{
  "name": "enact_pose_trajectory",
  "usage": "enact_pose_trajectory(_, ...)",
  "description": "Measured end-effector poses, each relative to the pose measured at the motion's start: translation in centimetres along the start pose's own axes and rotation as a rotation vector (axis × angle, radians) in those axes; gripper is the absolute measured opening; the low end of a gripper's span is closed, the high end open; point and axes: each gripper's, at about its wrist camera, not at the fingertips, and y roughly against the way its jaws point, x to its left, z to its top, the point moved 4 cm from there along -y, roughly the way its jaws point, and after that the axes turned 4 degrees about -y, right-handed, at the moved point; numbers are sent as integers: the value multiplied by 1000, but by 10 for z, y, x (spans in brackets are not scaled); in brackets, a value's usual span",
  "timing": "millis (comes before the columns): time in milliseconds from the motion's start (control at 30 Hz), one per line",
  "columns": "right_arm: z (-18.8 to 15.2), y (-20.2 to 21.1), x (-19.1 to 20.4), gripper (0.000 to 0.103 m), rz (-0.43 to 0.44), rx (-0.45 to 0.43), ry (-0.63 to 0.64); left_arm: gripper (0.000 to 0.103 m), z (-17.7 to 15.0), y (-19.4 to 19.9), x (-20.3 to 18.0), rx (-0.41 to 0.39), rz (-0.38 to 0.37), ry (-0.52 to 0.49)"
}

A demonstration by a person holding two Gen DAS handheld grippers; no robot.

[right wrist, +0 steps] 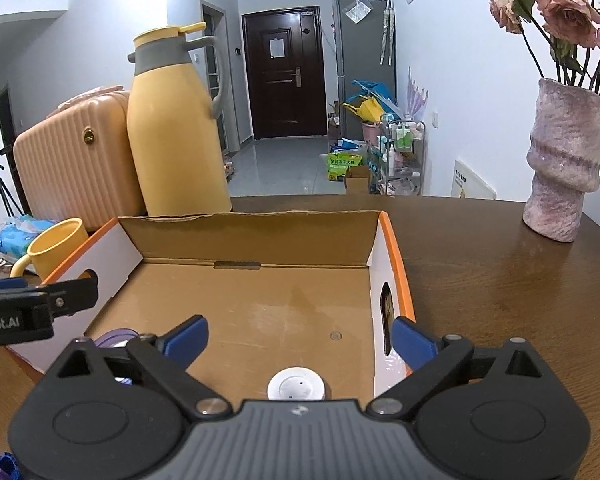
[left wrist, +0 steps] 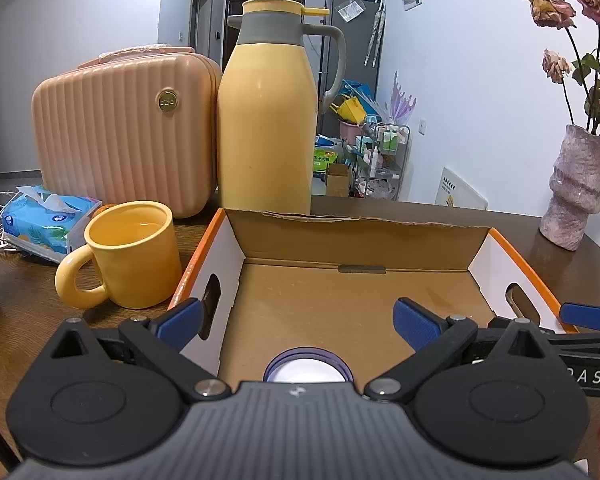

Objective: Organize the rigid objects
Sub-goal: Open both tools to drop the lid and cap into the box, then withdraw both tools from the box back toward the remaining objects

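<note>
Nearest, both grippers hover over the near end of the box (left wrist: 380, 312), fingers spread wide apart and clamped on nothing. Under the left gripper (left wrist: 298, 320) a purple-rimmed jar (left wrist: 308, 368) stands on the box floor, white lid up; the right gripper (right wrist: 300, 340) hangs over a white cap (right wrist: 296, 387), also on the floor, toward the box's right wall. Both pieces look upright, so each one's axis would run vertical, top facing up, though the gripper bodies hide their lower parts and I cannot tell their height.

Risk, as I judge it: the left fingers (left wrist: 182, 318) straddle the box's left wall, so a careless pull-out could catch the wall and drag the light box, tipping both pieces. The two grippers also sit close together and could knock each other.

Just left of the box stands a mug (left wrist: 132, 256) holding liquid; a shoved box could spill it. Behind the box stand a flask (left wrist: 266, 120) and a case (left wrist: 124, 128); a vase (left wrist: 576, 196) is to its right on the worktop (right wrist: 500, 300).
</note>
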Motion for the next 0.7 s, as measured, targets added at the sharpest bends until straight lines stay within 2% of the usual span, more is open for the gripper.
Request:
enact_pose_trajectory(300, 1, 9, 3, 99, 3, -16, 7, 103, 0, 3, 1, -4, 7, 5)
enact_pose_trajectory(700, -3, 33, 5, 99, -2, -43, 23, 103, 2, 25, 3, -49, 19, 11)
